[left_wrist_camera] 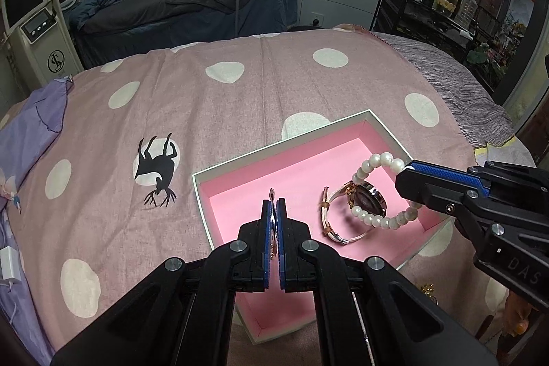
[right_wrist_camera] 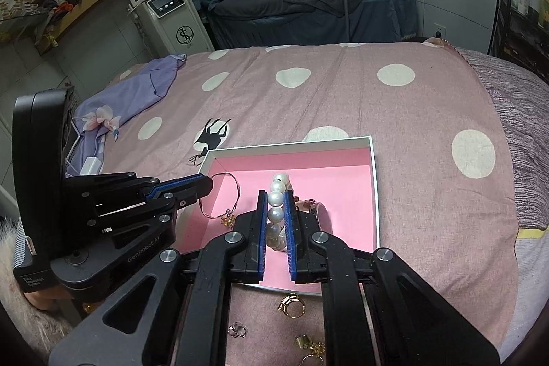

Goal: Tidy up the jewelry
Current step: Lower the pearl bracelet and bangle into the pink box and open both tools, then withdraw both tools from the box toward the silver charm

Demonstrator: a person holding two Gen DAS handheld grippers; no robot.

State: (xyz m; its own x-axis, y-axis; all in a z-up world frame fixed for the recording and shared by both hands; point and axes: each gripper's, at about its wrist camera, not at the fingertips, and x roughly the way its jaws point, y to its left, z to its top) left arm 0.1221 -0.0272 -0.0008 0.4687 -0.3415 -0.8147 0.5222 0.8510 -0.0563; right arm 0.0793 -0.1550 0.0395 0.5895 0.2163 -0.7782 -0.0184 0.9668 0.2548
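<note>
Two grippers work over the shallow white box with the pink lining (left_wrist_camera: 346,156), which sits on a pink bedspread dotted with white circles (left_wrist_camera: 206,105). My left gripper (left_wrist_camera: 273,206) has its blue pads pinched together on a thin reddish cord bracelet with small gold charms (right_wrist_camera: 226,194), dangling it into the near left part of the box. My right gripper (right_wrist_camera: 276,199) is clamped on a white pearl bead bracelet (left_wrist_camera: 374,191), holding it upright over the rose-gold wristwatch with a pale strap (left_wrist_camera: 357,208) that already lies on the lining. By my reading, the job is about half done: one piece is in and two are in hand, while several gold and silver rings (right_wrist_camera: 291,306) lie loose on the cloth just outside the box's near edge.
</note>
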